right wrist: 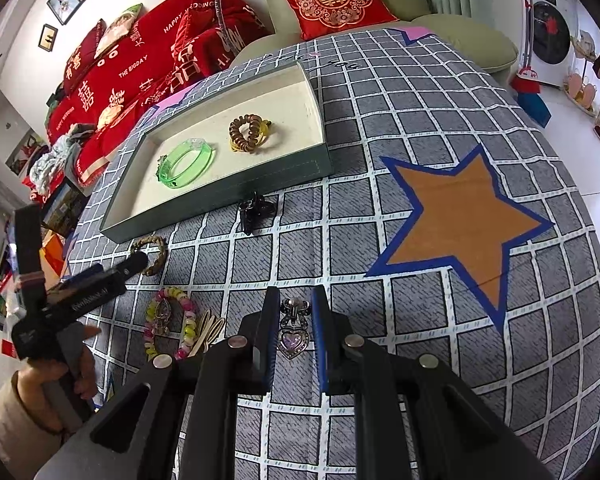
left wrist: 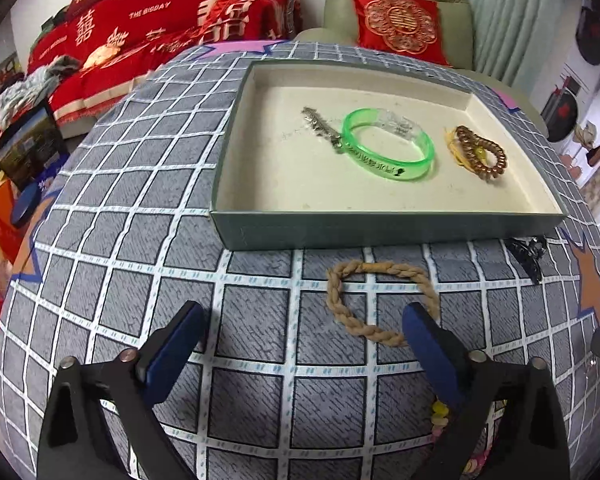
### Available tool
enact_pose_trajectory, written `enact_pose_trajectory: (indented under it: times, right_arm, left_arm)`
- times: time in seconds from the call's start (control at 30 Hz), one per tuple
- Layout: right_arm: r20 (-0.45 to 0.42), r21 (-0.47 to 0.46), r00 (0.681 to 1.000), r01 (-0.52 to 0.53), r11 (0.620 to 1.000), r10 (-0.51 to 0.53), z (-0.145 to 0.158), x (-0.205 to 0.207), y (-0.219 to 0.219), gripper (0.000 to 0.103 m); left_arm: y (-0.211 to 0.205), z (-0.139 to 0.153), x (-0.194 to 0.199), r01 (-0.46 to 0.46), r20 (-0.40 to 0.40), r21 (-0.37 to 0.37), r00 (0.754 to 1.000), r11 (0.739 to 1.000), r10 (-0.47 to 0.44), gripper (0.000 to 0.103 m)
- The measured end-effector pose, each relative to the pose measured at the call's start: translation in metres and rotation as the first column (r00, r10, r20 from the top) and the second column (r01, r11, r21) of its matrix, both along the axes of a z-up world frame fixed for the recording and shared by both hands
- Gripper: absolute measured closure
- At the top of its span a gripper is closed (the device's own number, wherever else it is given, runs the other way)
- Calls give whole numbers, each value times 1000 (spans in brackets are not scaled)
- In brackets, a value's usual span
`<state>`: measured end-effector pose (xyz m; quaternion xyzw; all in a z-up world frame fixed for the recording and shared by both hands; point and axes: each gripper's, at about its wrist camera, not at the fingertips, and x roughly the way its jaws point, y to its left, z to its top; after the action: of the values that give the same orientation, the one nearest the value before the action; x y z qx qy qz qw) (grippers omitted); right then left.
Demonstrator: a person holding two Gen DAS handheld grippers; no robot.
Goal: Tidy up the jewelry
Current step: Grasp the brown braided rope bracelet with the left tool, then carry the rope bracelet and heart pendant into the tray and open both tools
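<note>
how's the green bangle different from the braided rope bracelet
The green bangle is translucent, glossy plastic with dark lettering; the braided rope bracelet is matte tan twisted cord. The bangle lies inside the tray; the rope bracelet lies on the checked cloth in front of it, beside the open left tool. Both are rings lying flat.

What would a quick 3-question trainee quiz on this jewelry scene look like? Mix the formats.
1. True or false: the green bangle lies inside the tray.
2. Which piece sits between the fingers of the right gripper? A) braided rope bracelet B) heart pendant brooch C) black hair claw
3. Fill in: the left gripper is ___ above the cloth.

Key: 1 true; 2 B; 3 open
</note>
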<state>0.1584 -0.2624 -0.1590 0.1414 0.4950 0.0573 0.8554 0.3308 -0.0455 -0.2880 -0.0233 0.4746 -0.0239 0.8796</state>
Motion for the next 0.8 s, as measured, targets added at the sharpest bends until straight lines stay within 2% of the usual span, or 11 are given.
enact_pose_trajectory:
  times: [0.07, 0.2, 0.23, 0.27, 0.33, 0.43, 0.63, 0.8]
  right_arm:
    - [0, 0, 1000, -1, 1000, 1, 0, 0, 0, 86]
    - [-4, 10, 1000, 3, 1000, -3, -1, 1, 0, 86]
    - [-3, 9, 1000, 3, 1000, -3, 0, 1, 0, 86]
    - [-2, 8, 1000, 1, 1000, -1, 0, 1, 1, 86]
    - [-1, 5, 1000, -2, 1000, 2, 0, 1, 1, 86]
    - [5, 4, 1000, -5, 1000, 5, 3, 0, 2, 86]
    - [29, 2, 999, -17, 1000, 17, 15, -1, 4, 86]
    - [60, 11, 998, -28, 1000, 27, 31, 4, 7, 86]
  left_arm:
    - [-4, -1, 0, 21, 5, 35, 1000, 999, -22, 20]
    - [-5, 2, -2, 75, 19, 38, 997, 996, -76, 42]
    - [-9, 2, -1, 96, 26, 42, 995, 995, -97, 60]
    - [-7, 5, -7, 111, 31, 45, 993, 993, -113, 84]
    - [-13, 4, -2, 147, 27, 53, 988, 988, -149, 86]
    - [-9, 13, -4, 151, 33, 5, 988, 989, -151, 86]
    - [5, 60, -28, 148, 81, -73, 987, 986, -142, 86]
    - [17, 118, -53, 167, 146, -98, 978, 981, -152, 86]
